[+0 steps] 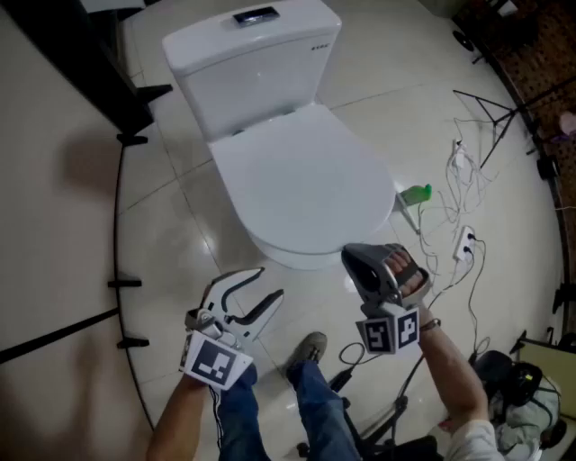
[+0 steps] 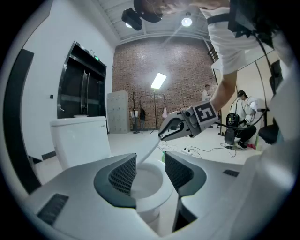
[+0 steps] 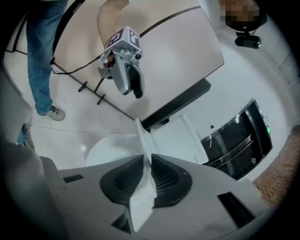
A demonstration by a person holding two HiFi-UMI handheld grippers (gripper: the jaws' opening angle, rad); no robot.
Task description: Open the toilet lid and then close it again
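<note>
I count one toilet (image 1: pixel 281 255), with one lid (image 1: pixel 297 180), one cistern (image 1: pixel 252 67) and one flush plate (image 1: pixel 256 15). I hold two tongs: left tongs (image 1: pixel 270 282) and right tongs (image 1: pixel 353 257). On the floor (image 1: pixel 180 234): one green object (image 1: pixel 416 193), one power strip (image 1: pixel 464 241), one shoe (image 1: pixel 308 349).

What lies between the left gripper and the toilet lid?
Only bare floor tile, as the head view shows. The left gripper hangs open and empty just short of the toilet lid, whose front edge the right gripper pinches.
</note>
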